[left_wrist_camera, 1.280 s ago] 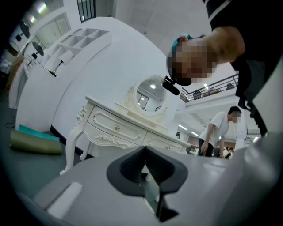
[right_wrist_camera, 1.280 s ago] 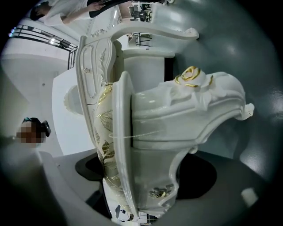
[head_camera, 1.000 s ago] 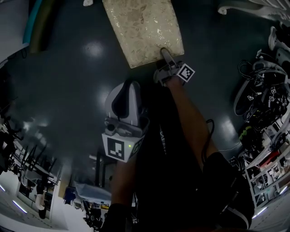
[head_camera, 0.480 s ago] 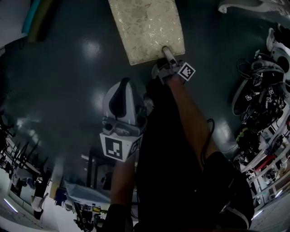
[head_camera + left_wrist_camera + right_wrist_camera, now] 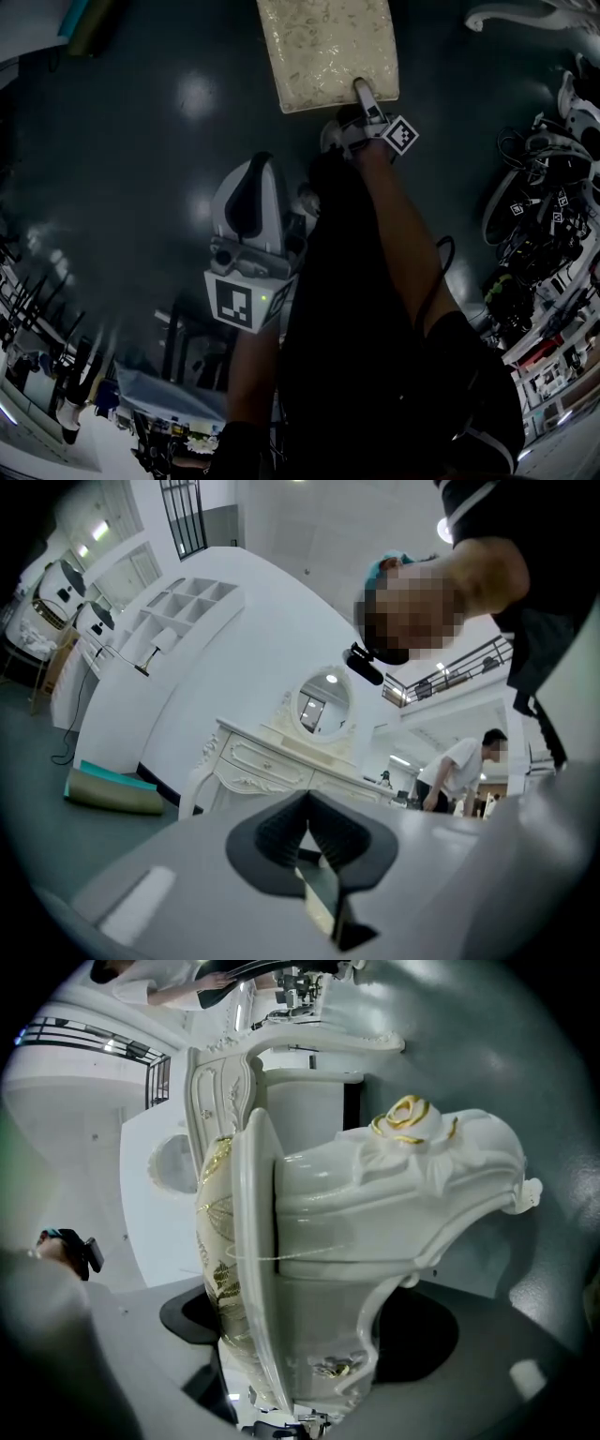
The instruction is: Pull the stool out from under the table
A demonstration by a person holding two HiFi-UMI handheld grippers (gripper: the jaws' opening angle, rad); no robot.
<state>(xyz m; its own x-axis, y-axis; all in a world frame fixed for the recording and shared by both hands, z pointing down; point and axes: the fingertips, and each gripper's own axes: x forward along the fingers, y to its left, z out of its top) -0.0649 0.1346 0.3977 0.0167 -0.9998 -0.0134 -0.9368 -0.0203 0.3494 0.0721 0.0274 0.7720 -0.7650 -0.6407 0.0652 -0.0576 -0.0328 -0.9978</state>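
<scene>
The right gripper [image 5: 367,101] is clamped across the near edge of the stool [image 5: 328,47], one jaw on the gold-patterned cushion and the other on the white carved frame beneath. The stool stands on the dark floor [image 5: 141,141]; it looks largely clear of the white table [image 5: 272,761], though the head view shows too little of the table to be sure. The left gripper [image 5: 255,173] is closed on nothing, held apart near the body. To pull well, draw straight and level toward the person so the legs slide instead of tipping, with the clamp firm on the frame, not just the soft cushion
</scene>
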